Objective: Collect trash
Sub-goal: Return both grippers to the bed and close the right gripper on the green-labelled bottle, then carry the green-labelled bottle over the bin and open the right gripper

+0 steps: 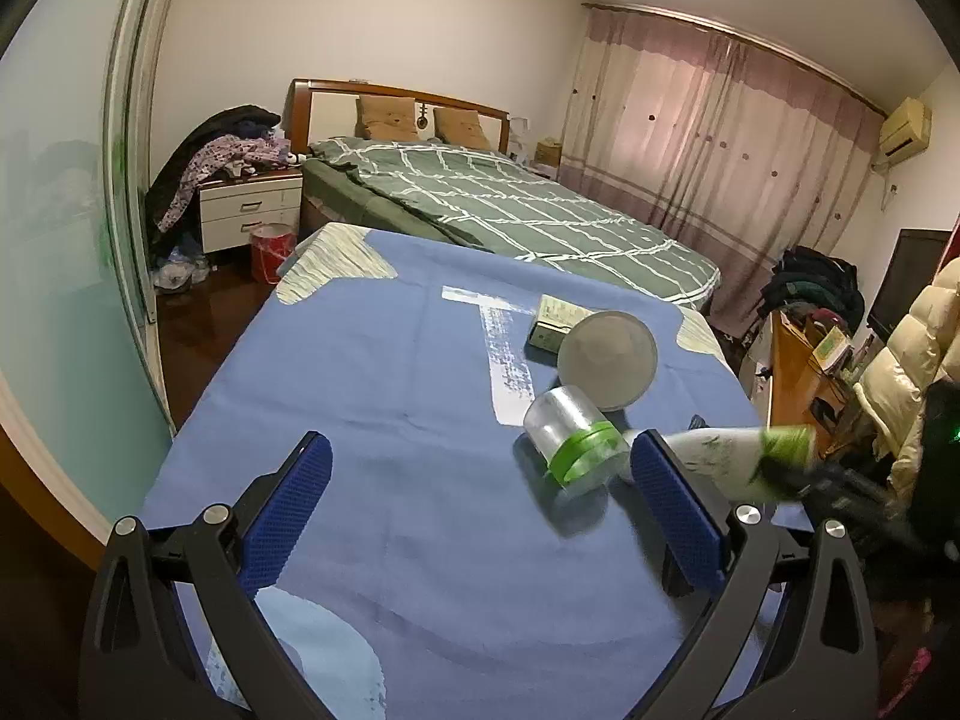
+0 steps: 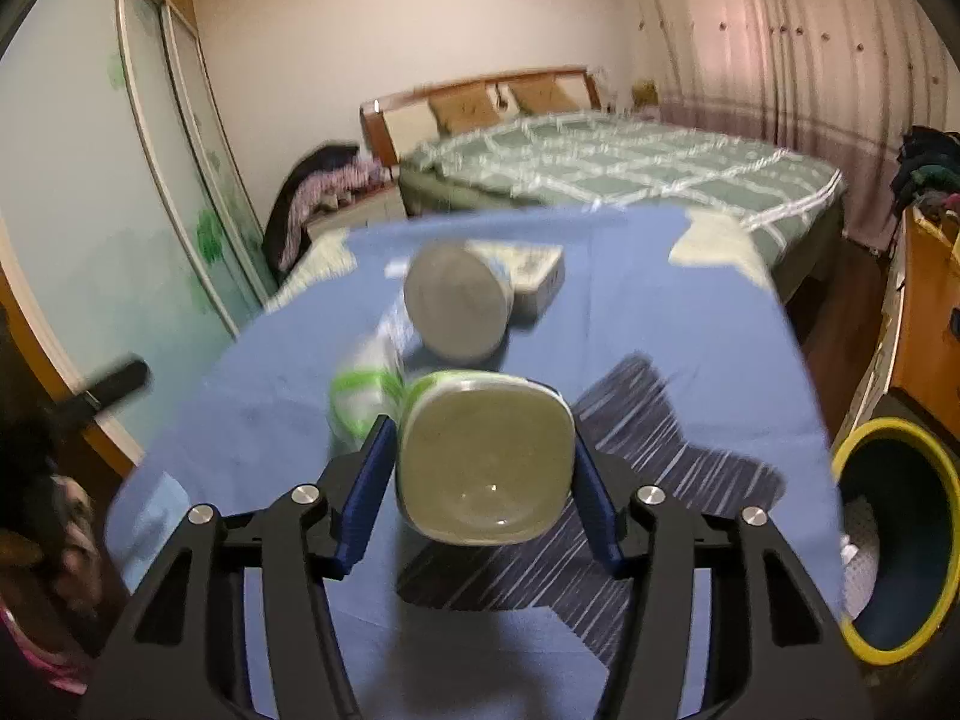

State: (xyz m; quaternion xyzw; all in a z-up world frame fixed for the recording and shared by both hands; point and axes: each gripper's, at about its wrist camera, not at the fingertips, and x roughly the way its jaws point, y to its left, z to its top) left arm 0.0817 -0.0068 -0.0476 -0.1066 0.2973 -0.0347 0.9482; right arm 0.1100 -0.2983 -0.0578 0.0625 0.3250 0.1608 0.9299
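Right gripper pinching a light, likely crushable white-and-green bottle across its squarish body near the base; left gripper spread wide, holding nothing.

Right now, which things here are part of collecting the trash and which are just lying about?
Job:
right gripper, shut on the carton
left gripper, open
clear bottle
cup
small box
bin

Lying about:
bed
nightstand
clothes pile
red bucket
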